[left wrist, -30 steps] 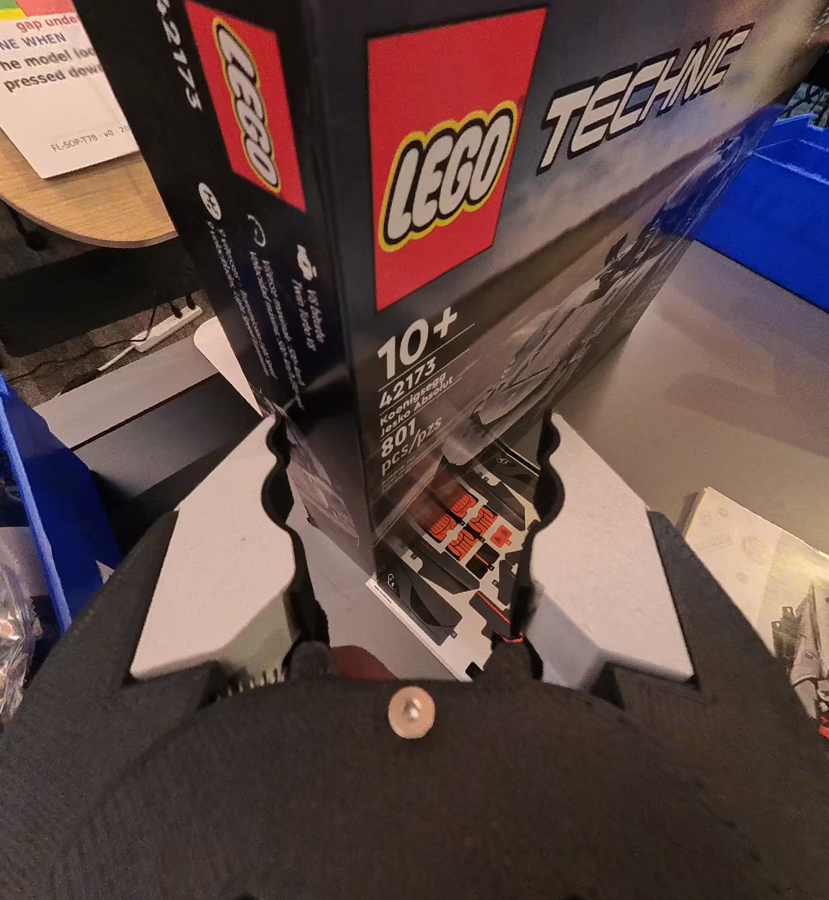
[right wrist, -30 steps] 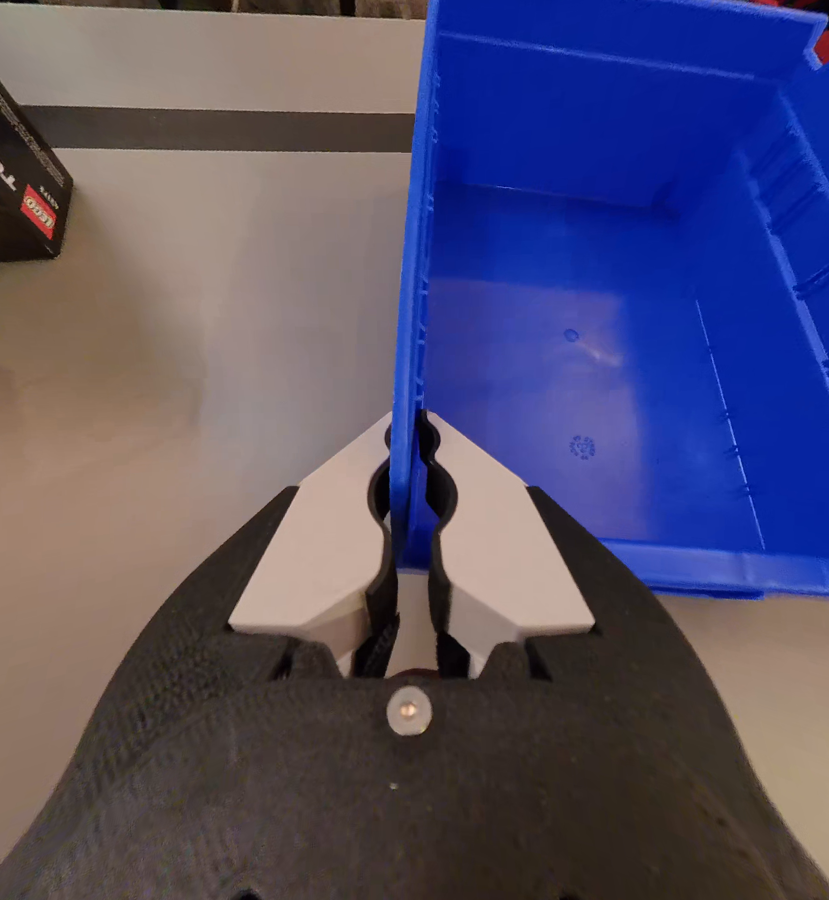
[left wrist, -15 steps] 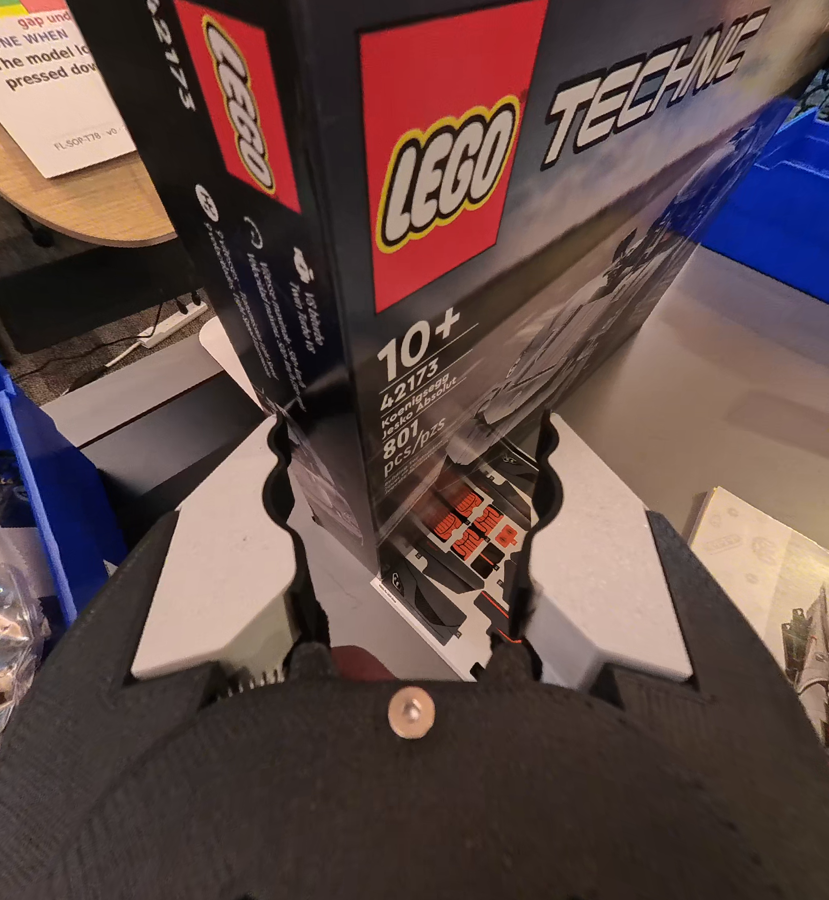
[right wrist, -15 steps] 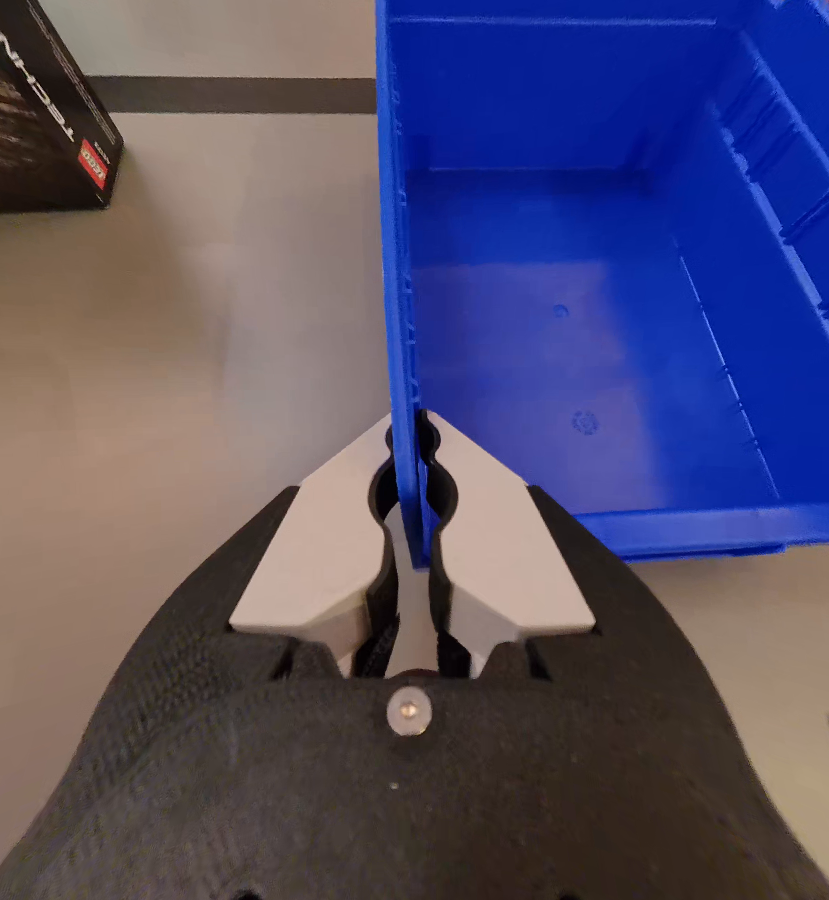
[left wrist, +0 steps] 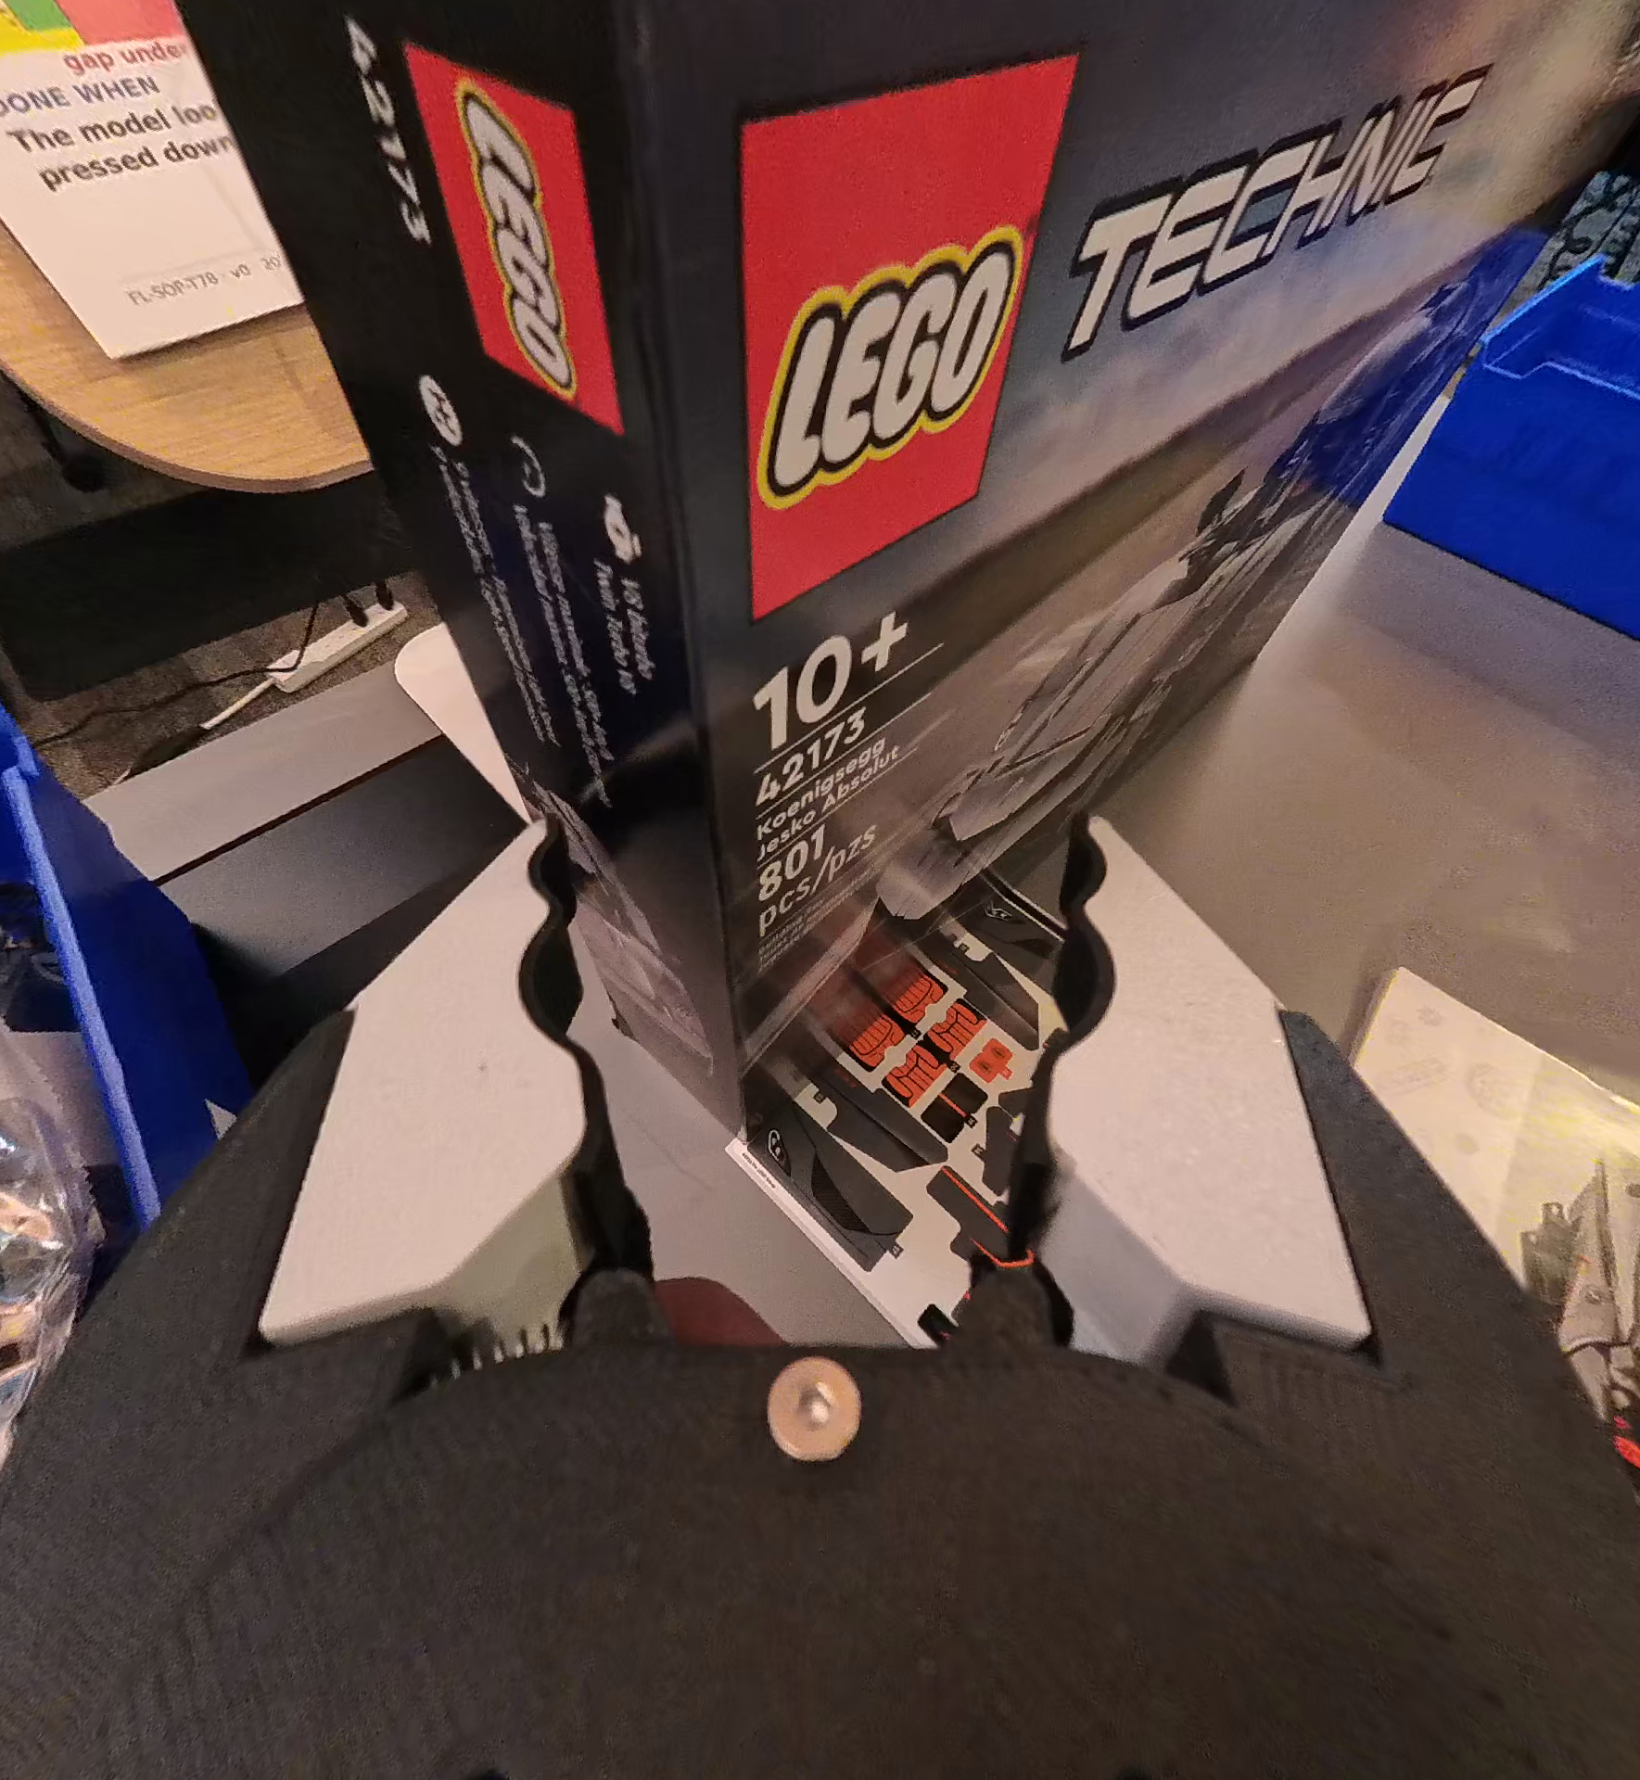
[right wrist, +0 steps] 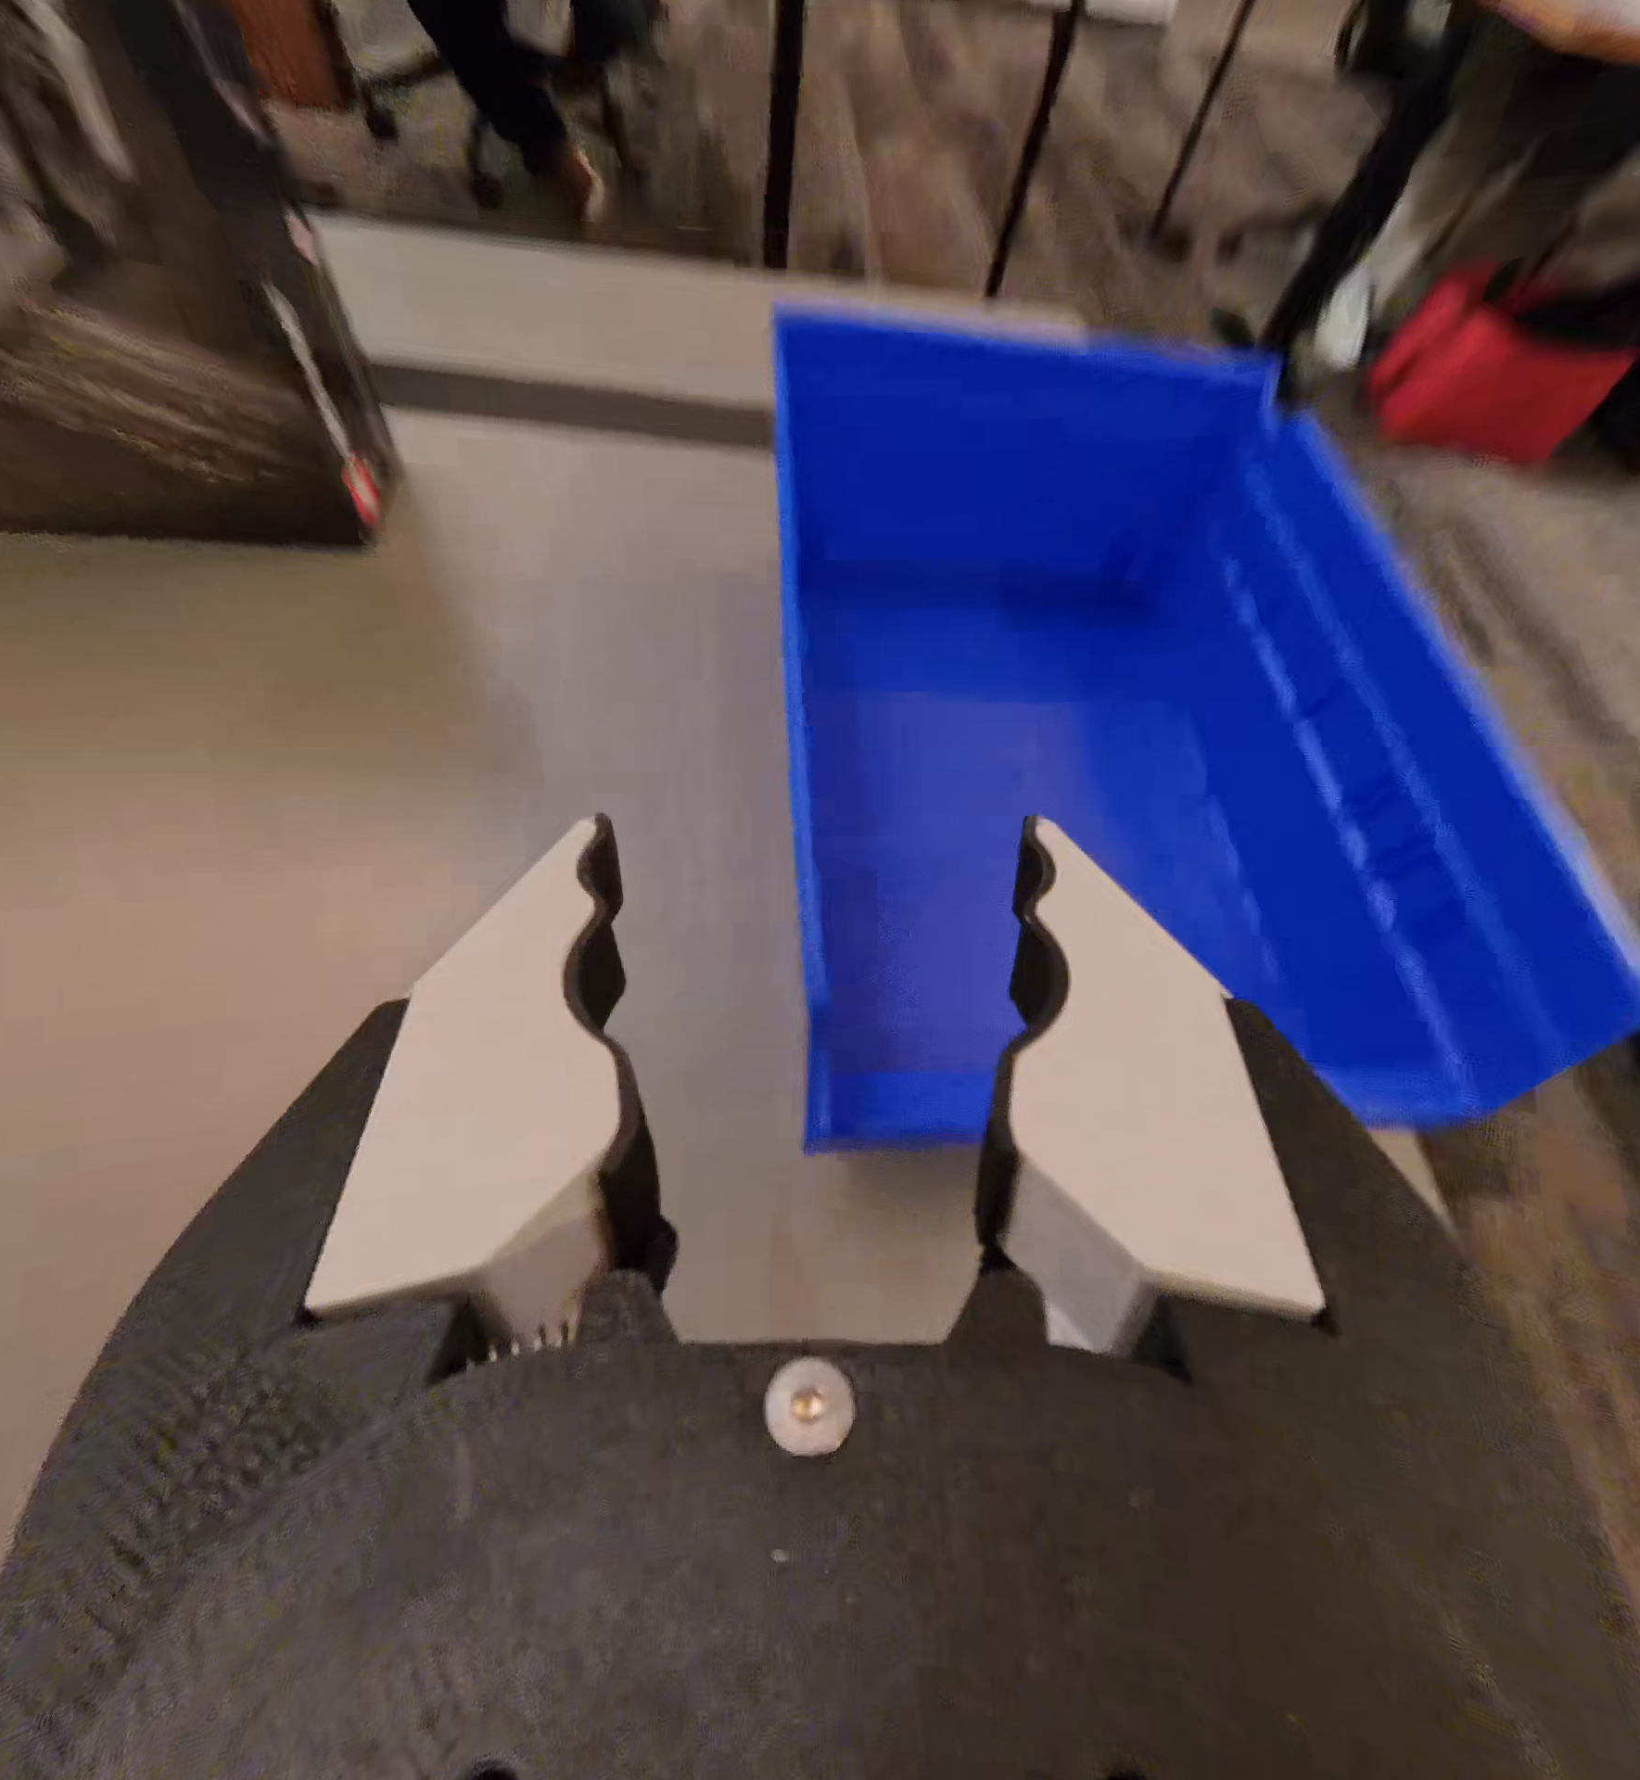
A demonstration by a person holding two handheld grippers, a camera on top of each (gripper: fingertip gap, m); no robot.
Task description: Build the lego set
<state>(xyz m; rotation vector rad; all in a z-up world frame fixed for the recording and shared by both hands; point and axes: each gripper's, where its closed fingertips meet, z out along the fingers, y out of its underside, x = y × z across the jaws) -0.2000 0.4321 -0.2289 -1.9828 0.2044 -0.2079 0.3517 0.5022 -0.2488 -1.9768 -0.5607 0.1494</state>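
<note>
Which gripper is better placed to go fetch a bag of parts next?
Probably the right gripper: its fingers are open and hold nothing, over the table beside the blue bin. The left gripper has its fingers around the lego box.

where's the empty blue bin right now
In the right wrist view the empty blue bin sits on the grey table, just ahead and right of the open right gripper. The black lego box stands to its left.
</note>
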